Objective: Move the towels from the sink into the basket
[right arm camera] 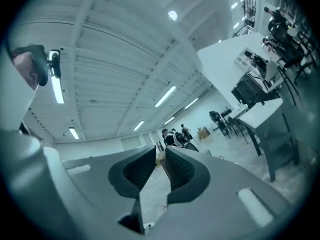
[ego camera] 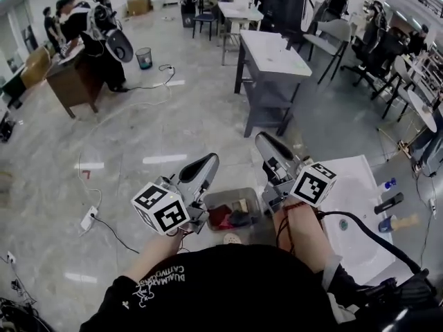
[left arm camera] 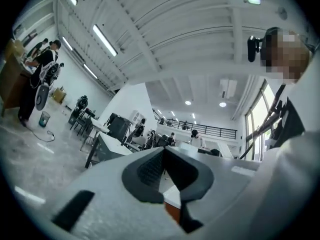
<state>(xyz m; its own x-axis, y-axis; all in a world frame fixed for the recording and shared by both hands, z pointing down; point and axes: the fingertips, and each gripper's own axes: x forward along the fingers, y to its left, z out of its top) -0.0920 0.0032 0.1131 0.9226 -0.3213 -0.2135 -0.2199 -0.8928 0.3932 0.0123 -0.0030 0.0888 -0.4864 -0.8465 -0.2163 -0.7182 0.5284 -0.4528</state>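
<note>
Nearest the camera, both claws are held raised in front of the person's black shirt (ego camera: 228,289), each pointing away from the body. The left claw (ego camera: 210,159) is closed, its pads meeting at the tips with nothing between them. The right claw (ego camera: 261,138) stands narrowly apart, a slim gap between the pads, and is empty. Below and between the two claws, the basket (ego camera: 232,191) sits on the floor (ego camera: 138,137), its long axis running left to right in the head view. The towels (ego camera: 221,217) lie inside it, crumpled in a heap of red, dark and tan, so no long axis can be read. To the right of the basket is the white sink (ego camera: 360,185), its long axis running near to far. Farther off stands a white-topped counter (ego camera: 277,54).
</note>
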